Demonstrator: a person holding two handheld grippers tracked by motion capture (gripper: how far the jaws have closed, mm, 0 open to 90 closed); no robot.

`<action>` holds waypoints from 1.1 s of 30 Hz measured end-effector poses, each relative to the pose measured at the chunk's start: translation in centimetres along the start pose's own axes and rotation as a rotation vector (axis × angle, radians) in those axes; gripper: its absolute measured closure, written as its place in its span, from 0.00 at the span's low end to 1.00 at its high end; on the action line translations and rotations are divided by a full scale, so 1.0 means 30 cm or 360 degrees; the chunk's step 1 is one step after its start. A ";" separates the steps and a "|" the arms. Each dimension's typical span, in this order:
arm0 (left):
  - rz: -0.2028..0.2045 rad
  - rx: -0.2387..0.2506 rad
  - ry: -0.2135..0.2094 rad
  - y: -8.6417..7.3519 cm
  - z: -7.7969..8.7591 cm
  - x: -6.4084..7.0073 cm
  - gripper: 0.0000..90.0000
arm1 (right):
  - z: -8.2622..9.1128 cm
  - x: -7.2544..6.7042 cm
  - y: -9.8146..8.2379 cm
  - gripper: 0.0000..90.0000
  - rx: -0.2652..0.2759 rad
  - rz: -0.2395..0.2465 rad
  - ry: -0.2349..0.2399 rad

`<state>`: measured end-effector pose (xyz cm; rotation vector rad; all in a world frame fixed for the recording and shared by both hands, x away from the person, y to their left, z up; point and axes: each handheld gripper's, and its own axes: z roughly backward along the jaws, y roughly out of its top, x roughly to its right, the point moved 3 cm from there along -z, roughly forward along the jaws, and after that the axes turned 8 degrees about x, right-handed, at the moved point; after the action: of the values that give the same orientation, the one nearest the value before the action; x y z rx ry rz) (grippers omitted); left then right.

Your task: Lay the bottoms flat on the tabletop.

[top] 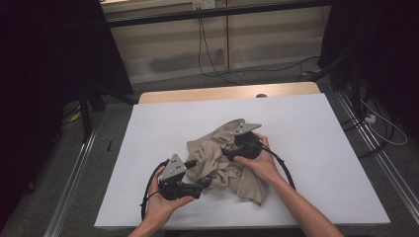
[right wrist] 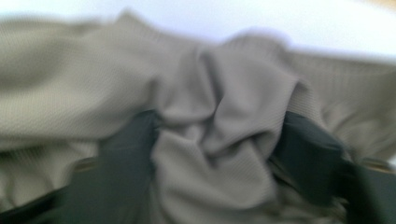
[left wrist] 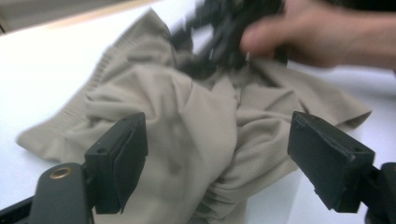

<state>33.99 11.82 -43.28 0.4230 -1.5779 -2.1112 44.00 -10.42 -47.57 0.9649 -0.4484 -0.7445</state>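
Left gripper (top: 204, 183) sat at the crumpled beige garment's (top: 222, 160) left edge, jaws wide, pads clear of cloth. Garment lay mid-table (top: 306, 128). Right gripper (right wrist: 217, 158) had a bunched fold between its jaws; blur, grip uncertain.

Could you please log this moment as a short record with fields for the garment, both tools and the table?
garment: crumpled beige knit garment, bunched near the middle of the table
left tool: left tool with jaws wide apart, fabric lying between them, pads not pressing it
right tool: right tool buried in a bunched fold that sits between its jaws; picture blurred, grip uncertain
table: white table
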 end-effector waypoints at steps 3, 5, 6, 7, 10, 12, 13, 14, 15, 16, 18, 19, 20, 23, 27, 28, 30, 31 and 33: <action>0.0027 0.0029 0.0033 0.007 -0.003 -0.023 0.22 | 0.013 -0.021 -0.021 0.89 -0.0007 0.0023 0.0004; 0.0068 0.0029 0.0077 0.006 -0.010 -0.046 0.22 | 0.044 -0.034 -0.024 0.96 0.0001 0.0024 0.0050; 0.0077 0.0020 0.0116 0.006 -0.014 -0.061 0.22 | 0.060 -0.040 -0.027 0.96 0.0008 0.0033 0.0080; 0.0084 0.0019 0.0148 0.004 -0.018 -0.075 0.23 | 0.076 -0.046 -0.030 0.97 -0.0004 0.0057 0.0090; 0.0122 -0.0018 0.0272 -0.005 -0.030 -0.122 0.25 | 0.139 -0.065 -0.041 0.97 -0.0008 0.0092 0.0139; 0.0166 -0.0020 0.0277 -0.008 -0.038 -0.142 0.29 | 0.186 -0.075 -0.056 0.97 0.0012 0.0094 0.0171; 0.0184 -0.0016 0.0268 -0.009 -0.044 -0.150 0.31 | 0.207 -0.079 -0.066 0.97 0.0011 0.0096 0.0178; 0.0177 -0.0035 0.0259 -0.008 -0.050 -0.156 0.35 | 0.226 -0.083 -0.078 0.97 0.0010 0.0096 0.0185; 0.0175 -0.0044 0.0241 -0.008 -0.058 -0.157 0.38 | 0.243 -0.088 -0.090 0.97 0.0002 0.0107 0.0196; 0.0172 -0.0049 0.0228 -0.009 -0.065 -0.155 0.40 | 0.260 -0.093 -0.103 0.97 -0.0010 0.0119 0.0202; 0.0166 -0.0075 0.0164 -0.013 -0.077 -0.145 0.45 | 0.291 -0.103 -0.129 0.97 -0.0031 0.0112 0.0229; 0.0161 -0.0094 0.0128 -0.016 -0.084 -0.135 0.47 | 0.308 -0.109 -0.141 0.97 -0.0034 0.0116 0.0241; 0.0146 -0.0098 0.0091 -0.019 -0.092 -0.123 0.48 | 0.325 -0.115 -0.152 0.97 -0.0037 0.0115 0.0259; 0.0052 -0.0131 -0.0012 -0.024 -0.114 -0.083 0.50 | 0.380 -0.134 -0.182 0.97 -0.0040 0.0094 0.0293; -0.0047 -0.0289 -0.0049 -0.077 -0.167 -0.050 0.52 | 0.416 -0.132 -0.192 0.77 -0.0011 0.0023 0.0268; -0.0054 -0.0326 -0.0061 -0.093 -0.179 -0.046 0.55 | 0.421 -0.127 -0.180 0.70 0.0009 0.0036 0.0252; 0.0008 -0.0318 -0.0104 -0.097 -0.182 -0.040 0.62 | 0.424 -0.110 -0.150 0.57 0.0081 0.0028 0.0189; 0.0019 -0.0338 -0.0127 -0.094 -0.177 -0.038 0.68 | 0.422 -0.101 -0.137 0.54 0.0109 0.0015 0.0169; 0.0036 -0.0363 -0.0181 -0.096 -0.163 -0.026 0.81 | 0.403 -0.085 -0.116 0.46 0.0138 0.0013 0.0125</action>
<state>36.58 8.93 -47.50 0.2097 -1.3720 -2.3001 33.22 -16.68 -44.47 1.0695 -0.4185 -0.6814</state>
